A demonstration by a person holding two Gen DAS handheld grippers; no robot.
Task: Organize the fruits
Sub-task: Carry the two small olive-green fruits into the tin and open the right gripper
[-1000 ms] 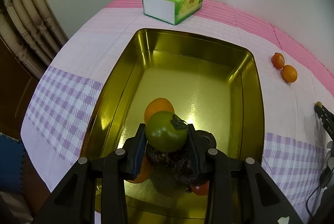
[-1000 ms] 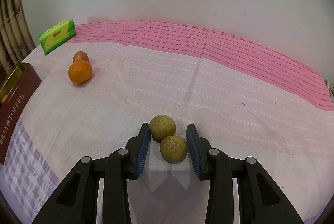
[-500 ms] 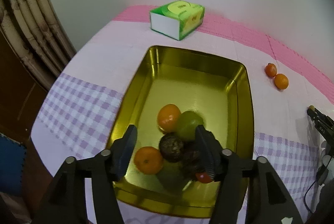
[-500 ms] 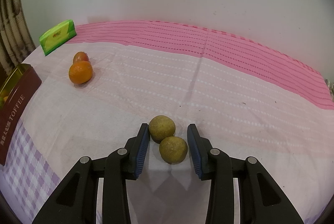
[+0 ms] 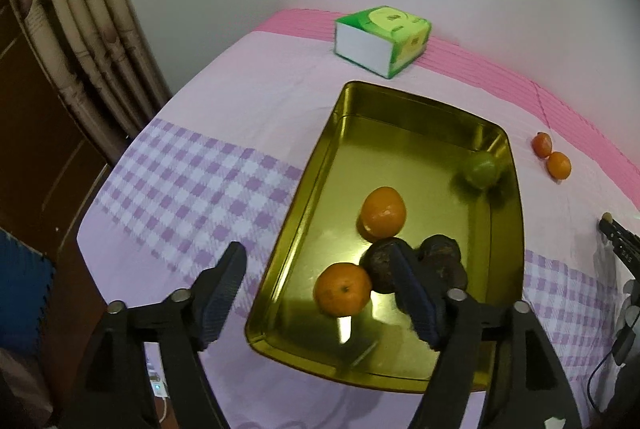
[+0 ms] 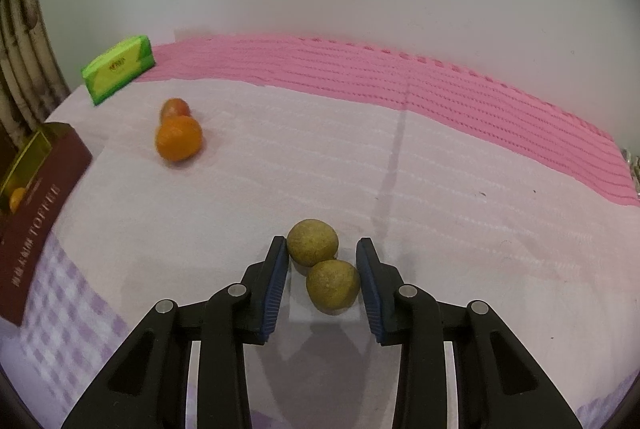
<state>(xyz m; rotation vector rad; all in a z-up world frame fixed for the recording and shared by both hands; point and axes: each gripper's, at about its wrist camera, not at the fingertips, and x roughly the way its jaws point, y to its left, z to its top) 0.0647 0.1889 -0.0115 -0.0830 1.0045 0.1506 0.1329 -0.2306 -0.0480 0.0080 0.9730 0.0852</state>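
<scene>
In the left wrist view a gold tin (image 5: pixel 320 165) holds two oranges (image 5: pixel 383 213), dark wrinkled fruits (image 5: pixel 442 255) and a green fruit (image 5: pixel 482 169) lying in its far right corner. My left gripper (image 5: pixel 316 257) hovers over the tin's near left rim. Its jaws are opening and nothing is between them. In the right wrist view two round brown-green fruits (image 6: pixel 313 247) lie touching on the cloth. My right gripper (image 6: pixel 321 245) is closing on the pair, one pad against each fruit.
A green tissue box (image 5: pixel 382 39) stands beyond the tin, by the wall. An orange (image 6: pixel 178 137) and a reddish fruit (image 6: pixel 175 107) lie on the pink cloth between tin and right gripper. The tin's brown side (image 6: pixel 40 213) shows at the left of the right wrist view.
The left gripper let go of the green fruit, which rolled to the tin's far right corner. Its jaws spread wide and it drew back and up. The right gripper stayed put.
</scene>
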